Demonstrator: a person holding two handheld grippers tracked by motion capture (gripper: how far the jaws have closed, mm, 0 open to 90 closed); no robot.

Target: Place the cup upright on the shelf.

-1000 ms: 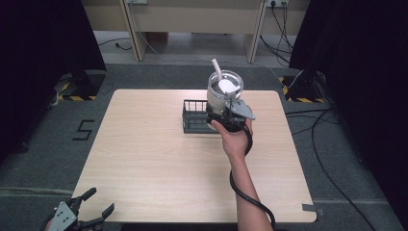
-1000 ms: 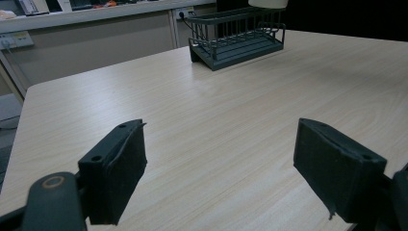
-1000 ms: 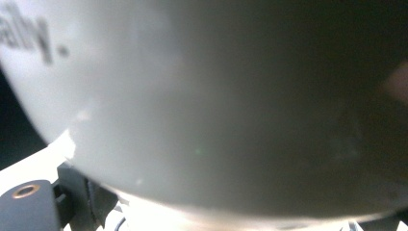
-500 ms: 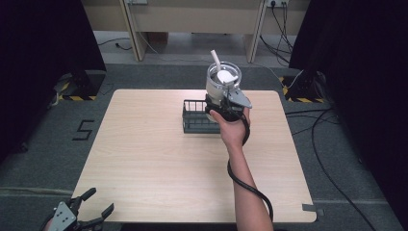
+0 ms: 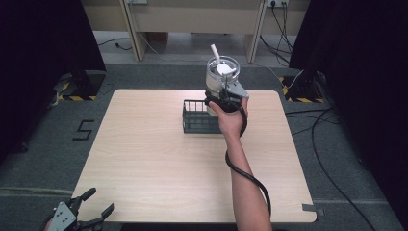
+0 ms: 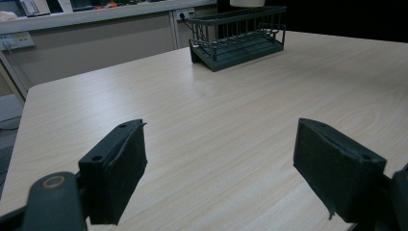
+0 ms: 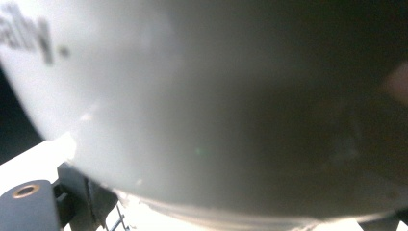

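White cup (image 5: pixel 221 77) with straw, blurred lettering (image 7: pixel 29 36) close-up, above rack (image 5: pixel 199 118)

cup (image 5: pixel 222 77) above rack (image 5: pixel 198 117) | rack on table (image 5: pixel 144 159), far side

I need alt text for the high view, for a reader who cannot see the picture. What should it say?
A person's right hand holds the right gripper shut on a clear cup with a white straw, lifted above a dark wire rack at the far side of a light wooden table. The left gripper sits open beyond the table's near left corner.
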